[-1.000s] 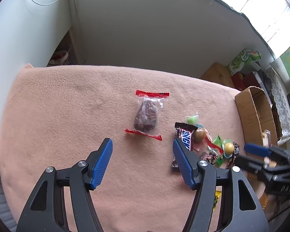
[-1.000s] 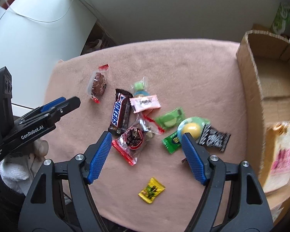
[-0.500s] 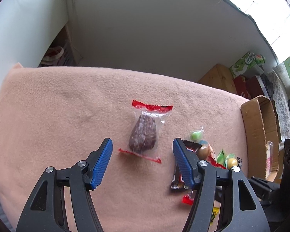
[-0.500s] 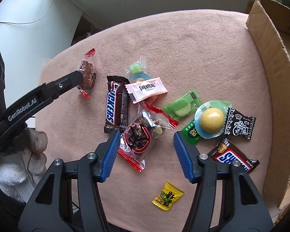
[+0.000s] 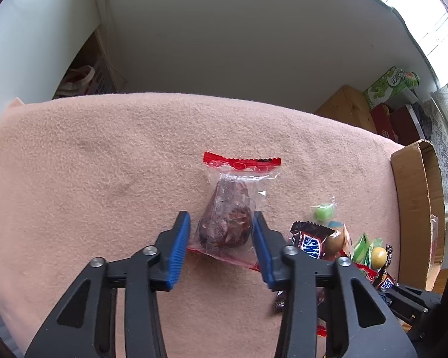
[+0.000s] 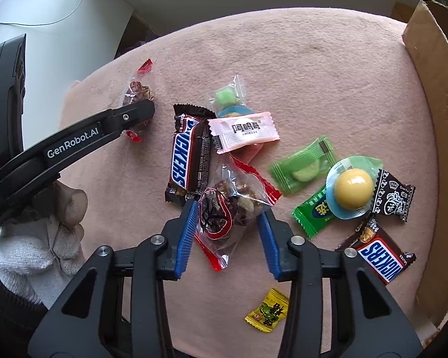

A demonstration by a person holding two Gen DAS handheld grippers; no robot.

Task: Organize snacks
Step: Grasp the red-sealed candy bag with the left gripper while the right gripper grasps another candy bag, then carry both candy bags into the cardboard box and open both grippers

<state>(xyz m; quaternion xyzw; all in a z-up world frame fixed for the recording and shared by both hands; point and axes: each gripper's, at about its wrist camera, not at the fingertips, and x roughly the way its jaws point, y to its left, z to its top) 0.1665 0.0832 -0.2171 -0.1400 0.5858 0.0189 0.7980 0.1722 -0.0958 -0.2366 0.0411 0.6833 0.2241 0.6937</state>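
In the left wrist view, the left gripper (image 5: 221, 223) points steeply down over the desk (image 5: 89, 164), which has a pink fleece cover. Its jaws are closing around a clear packet with red ends (image 5: 228, 217) that holds a dark dried fruit. The right pad seems just at the wrapper, while the left pad is still a little apart, so the packet is not yet pinched. To do this well, I think the pads should meet the thick middle of the fruit, not only the loose film.

In the right wrist view, the right gripper (image 6: 227, 211) is also closing its jaws, around a second clear packet of nuts and fruit (image 6: 227, 205). This packet lies just beside a Snickers bar (image 6: 189, 155) and partly under a pink sachet (image 6: 243, 131). The pads are not yet pressing it. A straight lift would probably avoid dragging the neighbours. The cardboard box (image 6: 433, 89), at the right edge, is likely the goal.
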